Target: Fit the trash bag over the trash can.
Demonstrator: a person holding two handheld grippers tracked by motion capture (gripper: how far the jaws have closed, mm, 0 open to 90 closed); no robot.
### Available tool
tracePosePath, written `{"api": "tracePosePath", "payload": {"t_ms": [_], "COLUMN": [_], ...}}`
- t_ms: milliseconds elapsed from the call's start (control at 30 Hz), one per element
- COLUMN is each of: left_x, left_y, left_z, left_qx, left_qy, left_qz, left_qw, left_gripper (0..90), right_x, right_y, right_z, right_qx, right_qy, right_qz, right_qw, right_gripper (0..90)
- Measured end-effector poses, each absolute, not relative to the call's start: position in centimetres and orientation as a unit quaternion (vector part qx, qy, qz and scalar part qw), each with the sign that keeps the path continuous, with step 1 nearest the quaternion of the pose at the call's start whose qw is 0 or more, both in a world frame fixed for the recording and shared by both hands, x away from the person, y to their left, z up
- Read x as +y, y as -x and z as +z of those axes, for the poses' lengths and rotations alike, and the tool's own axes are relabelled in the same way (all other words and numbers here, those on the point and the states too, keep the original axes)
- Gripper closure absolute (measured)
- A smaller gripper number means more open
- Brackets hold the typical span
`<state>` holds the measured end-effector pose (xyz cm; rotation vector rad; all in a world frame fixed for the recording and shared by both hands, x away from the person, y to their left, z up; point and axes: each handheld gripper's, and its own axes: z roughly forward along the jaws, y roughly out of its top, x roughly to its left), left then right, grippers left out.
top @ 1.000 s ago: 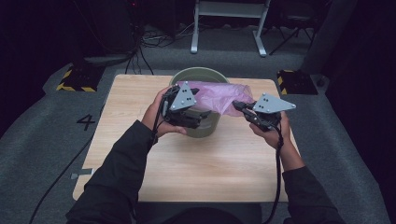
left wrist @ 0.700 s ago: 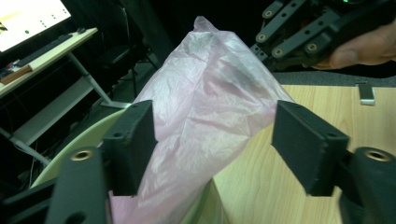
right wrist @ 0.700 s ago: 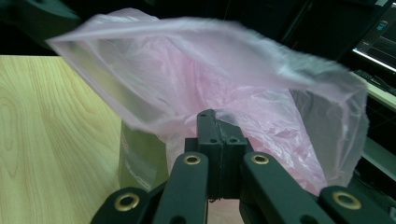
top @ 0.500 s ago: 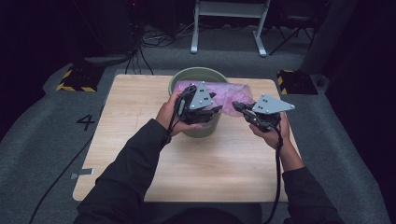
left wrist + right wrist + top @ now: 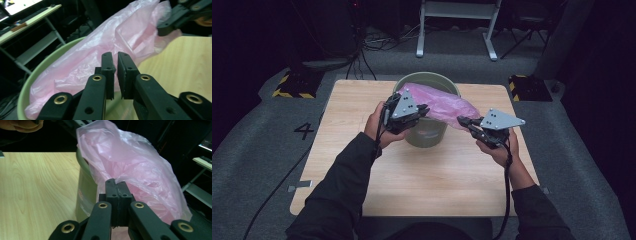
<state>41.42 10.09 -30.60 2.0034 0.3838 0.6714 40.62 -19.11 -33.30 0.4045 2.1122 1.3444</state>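
High view: lining one green bin (image 5: 427,132) at mid-table (image 5: 362,170) with one pink bag (image 5: 447,105), draped over the rim and spilling toward the right; two grippers working it. Left gripper (image 5: 422,111) sitting at the bin's near rim by the bag's left edge; right gripper (image 5: 463,121) hanging just right of the bin on the bag's trailing end. Left gripper view: jaws just closing, now nearly together with a thin gap showing; film lying behind the pads (image 5: 108,72), hard to tell whether any is caught yet. Bag (image 5: 100,50) looking thin, crinkly, near weightless, floppy and slick, likely tearing if yanked. Bin rim (image 5: 32,80) looking stiff, stable enough to pull against. Right gripper view: jaws pressed together, pinching a fold of bag (image 5: 135,165) at its lower edge beside the bin wall (image 5: 86,190). Best hold: the open hem, two spread points, pinching doubled film rather than a single layer, pulling gently outward over the rim.
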Motion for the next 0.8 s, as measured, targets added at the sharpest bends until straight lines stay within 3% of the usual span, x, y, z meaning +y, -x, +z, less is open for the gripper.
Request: {"api": "tracePosePath", "payload": {"t_ms": [67,100,133,167,333,500,667,733,767,800], "left_x": [10.7,11.0,11.2,11.2,10.3,7.7,5.7,5.0,4.7,4.6], "left_y": [-41.0,-40.8,-40.6,-40.5,-39.2,-38.5,-39.3,-39.9,-40.3,-40.9], "left_z": [-30.6,-30.5,-30.3,-30.1,-28.7,-26.8,-26.6,-26.8,-27.0,-27.2], "left_qx": [0.152,0.154,0.159,0.165,0.149,0.126,0.118,0.125,0.125,0.130], "left_qy": [-0.823,-0.823,-0.823,-0.822,-0.813,-0.815,-0.833,-0.839,-0.843,-0.849], "left_qz": [0.266,0.259,0.252,0.245,0.242,0.250,0.269,0.289,0.297,0.301], "left_qw": [0.479,0.482,0.484,0.487,0.508,0.507,0.469,0.445,0.430,0.413], "left_gripper": [63.0,63.0,45.3,36.6,29.2,27.5,30.3,38.5,38.5,51.2], "right_x": [-18.7,-18.7,-18.3,-18.1,-17.7,-17.5,-17.5,-17.5,-17.5,-17.4], "right_y": [-40.4,-40.4,-40.2,-40.1,-40.0,-39.9,-39.8,-39.7,-39.7,-39.5], "right_z": [-33.3,-33.3,-33.3,-33.3,-33.3,-33.2,-33.2,-33.2,-33.2,-33.3], "right_qx": [0.796,0.796,0.799,0.800,0.803,0.805,0.805,0.804,0.805,0.806], "right_qy": [-0.146,-0.146,-0.139,-0.136,-0.131,-0.127,-0.126,-0.125,-0.123,-0.120], "right_qz": [0.507,0.507,0.502,0.501,0.498,0.494,0.494,0.496,0.495,0.495], "right_qw": [0.296,0.296,0.298,0.299,0.302,0.303,0.303,0.303,0.303,0.303], "right_gripper": [90.0,90.0,90.0,90.0,90.0,90.0,90.0,90.0,90.0,90.0]}}
